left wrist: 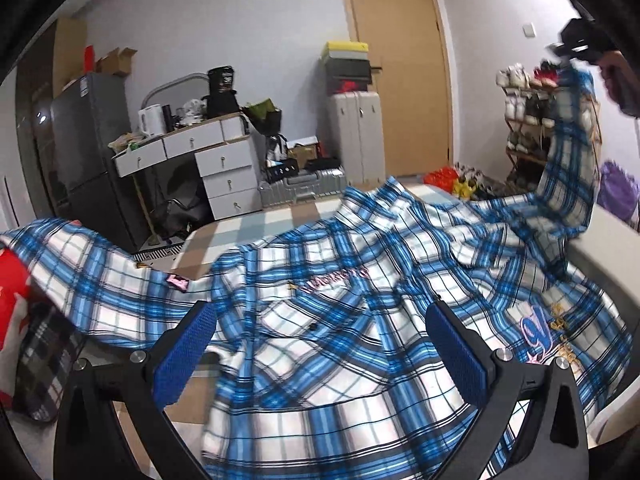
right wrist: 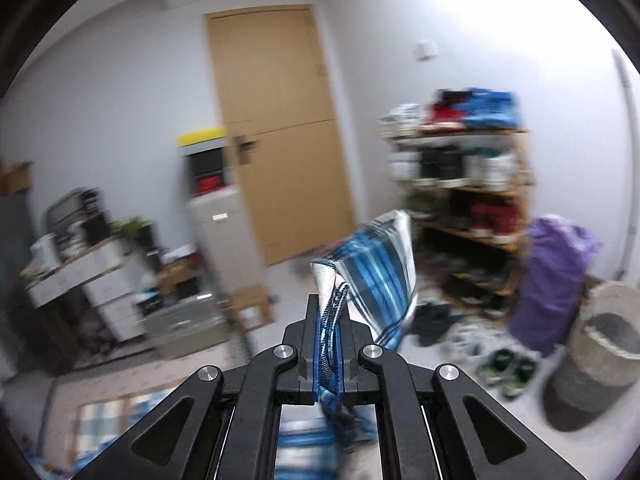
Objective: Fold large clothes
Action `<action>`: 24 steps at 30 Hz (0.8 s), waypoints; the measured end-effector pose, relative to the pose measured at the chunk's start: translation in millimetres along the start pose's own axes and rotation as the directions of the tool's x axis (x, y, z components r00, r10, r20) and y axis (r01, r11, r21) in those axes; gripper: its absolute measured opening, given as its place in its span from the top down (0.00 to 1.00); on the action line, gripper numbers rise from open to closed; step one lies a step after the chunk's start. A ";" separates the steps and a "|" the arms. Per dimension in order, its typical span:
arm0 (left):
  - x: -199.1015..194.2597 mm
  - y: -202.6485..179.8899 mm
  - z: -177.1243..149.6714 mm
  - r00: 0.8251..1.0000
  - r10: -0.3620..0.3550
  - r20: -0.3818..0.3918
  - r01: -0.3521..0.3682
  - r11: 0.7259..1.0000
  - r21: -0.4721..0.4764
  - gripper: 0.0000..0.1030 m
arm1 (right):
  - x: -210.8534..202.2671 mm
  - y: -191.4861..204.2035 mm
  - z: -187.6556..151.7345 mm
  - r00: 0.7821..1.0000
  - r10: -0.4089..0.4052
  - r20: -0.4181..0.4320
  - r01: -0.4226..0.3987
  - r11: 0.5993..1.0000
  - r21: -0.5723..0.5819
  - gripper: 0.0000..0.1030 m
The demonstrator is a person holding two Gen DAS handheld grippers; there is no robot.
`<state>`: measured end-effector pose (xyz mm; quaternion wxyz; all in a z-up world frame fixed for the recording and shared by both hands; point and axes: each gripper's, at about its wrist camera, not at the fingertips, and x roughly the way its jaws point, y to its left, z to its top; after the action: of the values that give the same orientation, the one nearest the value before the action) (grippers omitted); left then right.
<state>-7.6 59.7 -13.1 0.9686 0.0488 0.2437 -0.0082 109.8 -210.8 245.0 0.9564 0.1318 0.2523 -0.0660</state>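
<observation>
- Blue-padded fingers point(left wrist: 184, 344) of the left gripper point(left wrist: 320, 332) stand wide apart and hold nothing; they hover just above the blue plaid shirt point(left wrist: 340, 320).
- Right gripper point(right wrist: 329, 344) has its jaws pressed together on a bunched edge of the same shirt point(right wrist: 372, 268), with a strip of fabric pinched between the blue pads and a fold sticking up past the tips.
- From the left wrist view, the right gripper point(left wrist: 576, 46) sits high at the upper right, lifting one part of the shirt so that it hangs in a steep band down to the rest.
- Most of the shirt lies spread and wrinkled over a bed with a checked cover point(left wrist: 256, 224); pink lettering shows near its middle and a large embroidered mark near its right side.
- Beyond the bed stand a white drawer desk point(left wrist: 212, 160), a grey fridge point(left wrist: 92, 140), a wooden door point(left wrist: 400, 72) and a shoe rack point(right wrist: 464, 184).
- Beside the rack sit a purple bag point(right wrist: 552, 280) and a woven basket point(right wrist: 600, 344).
- Right wrist view is motion-blurred.
</observation>
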 end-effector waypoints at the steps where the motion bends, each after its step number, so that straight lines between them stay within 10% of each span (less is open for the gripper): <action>1: -3.9 5.5 0.4 1.000 -0.004 0.008 0.004 1.000 -0.017 0.01 | 0.8 20.7 -5.2 0.999 0.038 -0.013 -0.038 0.999 -0.009 0.95; 7: -25.2 30.8 3.7 0.997 -0.062 0.049 0.069 0.986 -0.154 0.01 | 35.8 166.7 -68.3 0.935 0.282 -0.216 -0.292 0.956 -0.018 0.95; 16: -49.3 1.2 -8.5 0.975 -0.199 0.102 0.208 0.973 -0.094 0.01 | 119.1 325.5 -254.1 0.680 0.436 -0.590 -0.530 0.848 0.017 0.95; 24: -52.0 -7.0 -11.1 0.961 -0.263 0.088 0.268 0.962 -0.049 0.01 | 131.4 364.1 -368.1 0.585 0.429 -0.688 -0.572 0.820 0.024 0.94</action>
<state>-59.0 53.4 1.2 0.9688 -0.0142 0.2090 -0.1325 122.3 234.8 -49.5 0.7880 0.1155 0.5336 0.2846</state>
